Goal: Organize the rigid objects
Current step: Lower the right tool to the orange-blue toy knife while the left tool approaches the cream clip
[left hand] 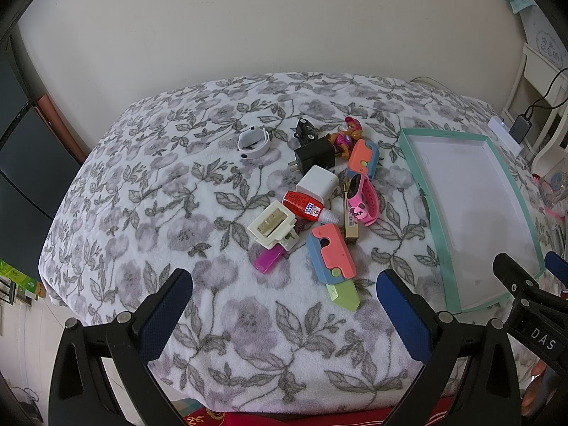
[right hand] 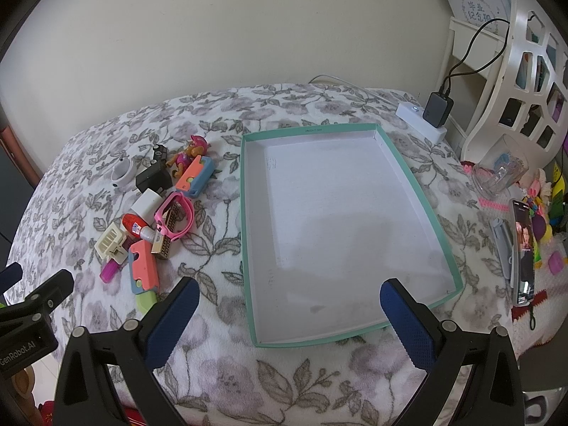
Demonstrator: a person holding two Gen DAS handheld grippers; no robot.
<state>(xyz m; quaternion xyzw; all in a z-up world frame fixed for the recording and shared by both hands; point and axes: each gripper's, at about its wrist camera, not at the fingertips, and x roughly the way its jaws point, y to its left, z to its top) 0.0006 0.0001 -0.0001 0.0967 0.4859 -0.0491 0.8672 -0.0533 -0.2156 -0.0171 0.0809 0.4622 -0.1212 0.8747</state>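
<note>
Both hand-held grippers hover with fingers spread wide and nothing between them: the left hand-held gripper [left hand: 284, 305] faces the pile of small objects, the right hand-held gripper [right hand: 289, 305] faces the teal-rimmed tray [right hand: 248, 234], which lies empty on the floral blanket [left hand: 142, 184]. The pile sits just left of the tray. In it, a red glue bottle [left hand: 308, 207] leans against a white charger [left hand: 317, 183], with a cream clip [left hand: 272, 224] touching a magenta piece [left hand: 268, 260] in front. A pink watch [left hand: 360, 197] lies beside a black adapter [left hand: 316, 156], a toy figure [left hand: 346, 136] and two coral-and-blue blocks [left hand: 330, 255]. A white ring [left hand: 252, 142] rests apart. Right of the tray, a phone [right hand: 523, 252] and a clear cup [right hand: 500, 170] crowd the blanket's edge.
</note>
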